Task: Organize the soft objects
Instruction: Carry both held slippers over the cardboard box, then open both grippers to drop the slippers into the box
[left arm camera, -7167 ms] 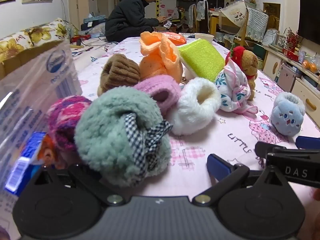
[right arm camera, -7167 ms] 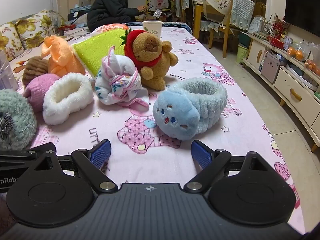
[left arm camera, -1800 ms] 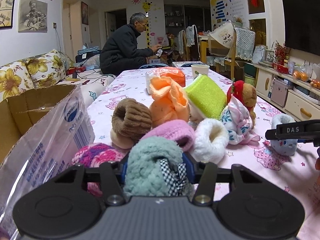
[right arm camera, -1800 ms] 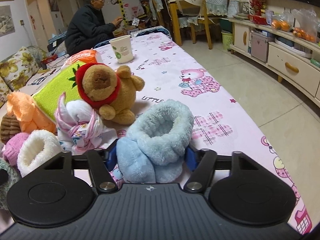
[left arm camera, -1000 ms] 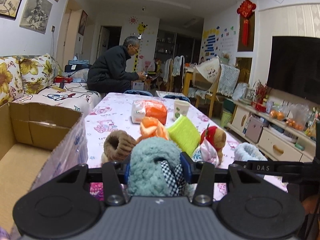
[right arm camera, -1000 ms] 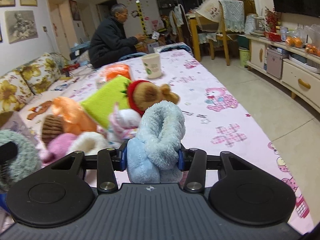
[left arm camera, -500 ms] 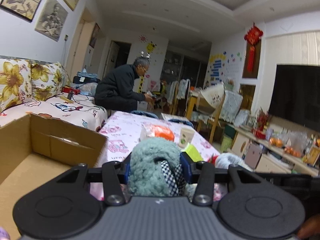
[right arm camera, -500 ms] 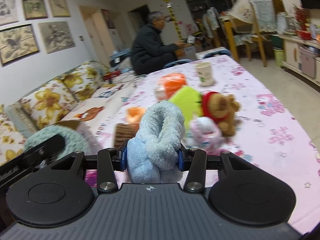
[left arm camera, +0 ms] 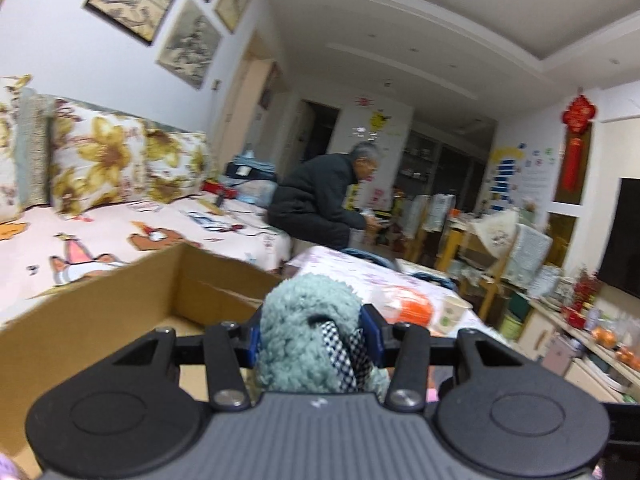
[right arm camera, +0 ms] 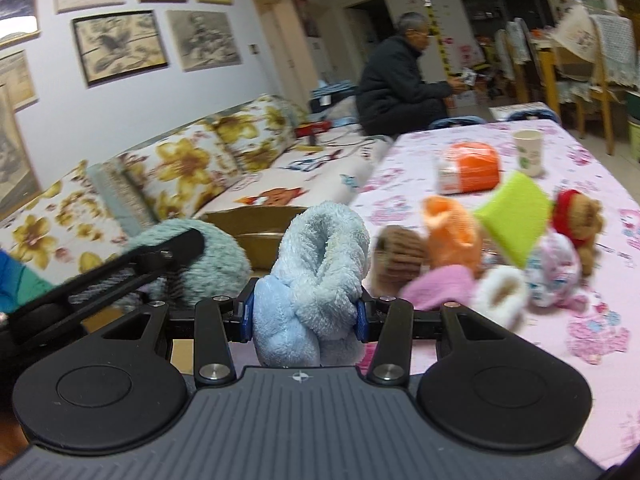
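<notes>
Fleece fills both our grips: our left gripper (left arm camera: 312, 338) has its jaws clamped on the sides of a fuzzy teal-green slipper with a black-and-white checked bow (left arm camera: 308, 336), held in the air over the open brown cardboard box (left arm camera: 120, 308); our right gripper (right arm camera: 304, 316) has its jaws pressed into a pale blue plush slipper (right arm camera: 316, 276), squeezing it narrow, raised just beside the left gripper's arm and the teal slipper, with the box edge showing behind it. On the pink cartoon-print tablecloth (right arm camera: 600, 168), to our right, the other soft things lie in a loose cluster: a brown ribbed knitted slipper (right arm camera: 400, 256), an orange fleece slipper (right arm camera: 450, 228), a lime-green square cushion (right arm camera: 514, 216), a pink knitted slipper (right arm camera: 438, 286), a white fluffy slipper (right arm camera: 500, 292), a white floral cloth bundle (right arm camera: 554, 272) and a brown plush bear with a red hood (right arm camera: 580, 220); several of them are blurred. Farther along the cloth stand an orange-and-white packet (right arm camera: 468, 172) and a white paper cup (right arm camera: 528, 152); beyond the table a man in a dark jacket (right arm camera: 400, 84) sits bent forward, and a flower-patterned sofa (right arm camera: 192, 168) runs along the wall on our left.
</notes>
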